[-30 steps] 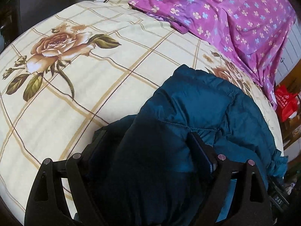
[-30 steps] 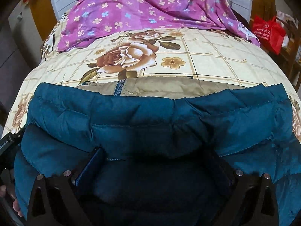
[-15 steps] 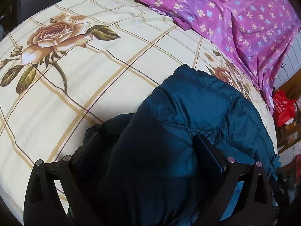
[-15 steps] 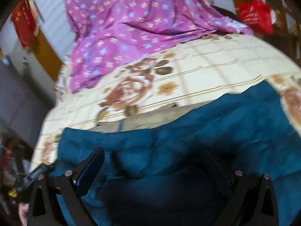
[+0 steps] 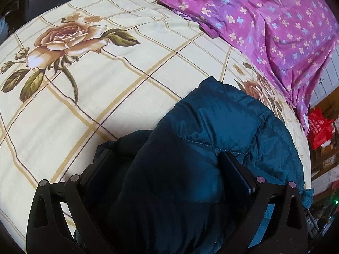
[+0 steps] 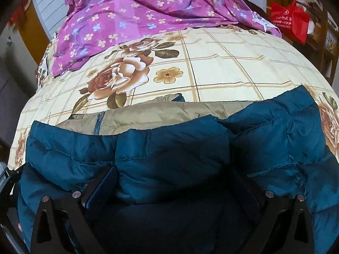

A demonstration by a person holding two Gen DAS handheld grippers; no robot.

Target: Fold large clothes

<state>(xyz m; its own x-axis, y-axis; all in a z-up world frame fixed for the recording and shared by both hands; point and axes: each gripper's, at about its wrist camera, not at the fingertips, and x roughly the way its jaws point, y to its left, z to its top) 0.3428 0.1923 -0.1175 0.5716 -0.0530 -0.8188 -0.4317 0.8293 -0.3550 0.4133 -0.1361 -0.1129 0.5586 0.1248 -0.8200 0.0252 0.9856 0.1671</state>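
Teal puffer jacket (image 6: 173,148) lies bunched on the bed (image 5: 106,84). Left gripper (image 5: 169,158) and right gripper (image 6: 178,182), both low over it, have jaws spread wide with padded fabric bulging between them.

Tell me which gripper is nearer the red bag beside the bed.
Probably right, though neither is close. The left gripper grips the teal jacket with the red bag off its right edge; the right gripper grips the jacket too, bag across the bed.

Quilted jacket (image 5: 211,127) has sheeny cloth; floral bedsheet (image 5: 106,84) is matt cotton.
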